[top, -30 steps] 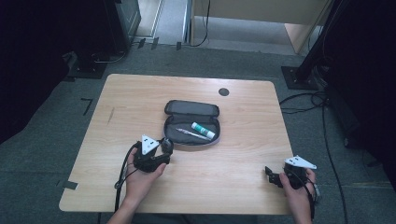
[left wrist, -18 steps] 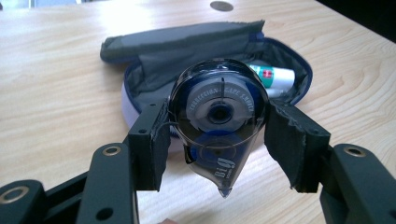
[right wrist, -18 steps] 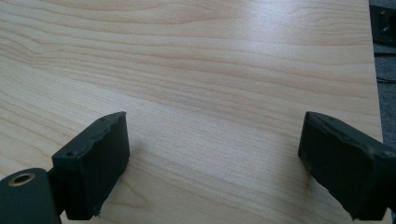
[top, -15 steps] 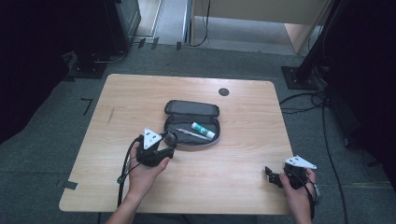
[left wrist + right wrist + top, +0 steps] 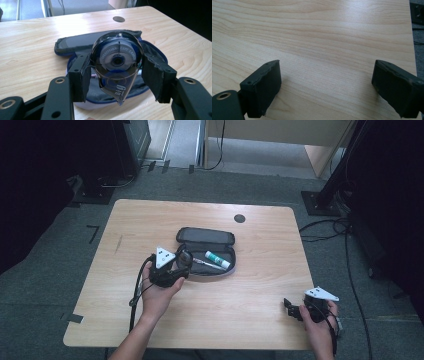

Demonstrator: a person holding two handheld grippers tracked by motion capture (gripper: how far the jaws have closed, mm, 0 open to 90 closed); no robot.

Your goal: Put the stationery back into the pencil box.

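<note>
Left gripper view: my left gripper (image 5: 116, 72) is pinching a teardrop-shaped correction tape dispenser (image 5: 116, 63), smoky clear plastic, right over the open pencil case (image 5: 206, 251). That slick shell could squirt out of the foam pads, I reckon. My right gripper (image 5: 325, 87) sits spread wide, empty, over the woodgrain table (image 5: 260, 285).

L hand (image 5: 156, 292): forearm in from bottom edge, reaching forward | L gripper (image 5: 116, 72): jaws closed on a held item, pads pressing both its sides | R hand (image 5: 320, 320): low at near right | R gripper (image 5: 325, 87): jaws wide apart, nothing between.
</note>
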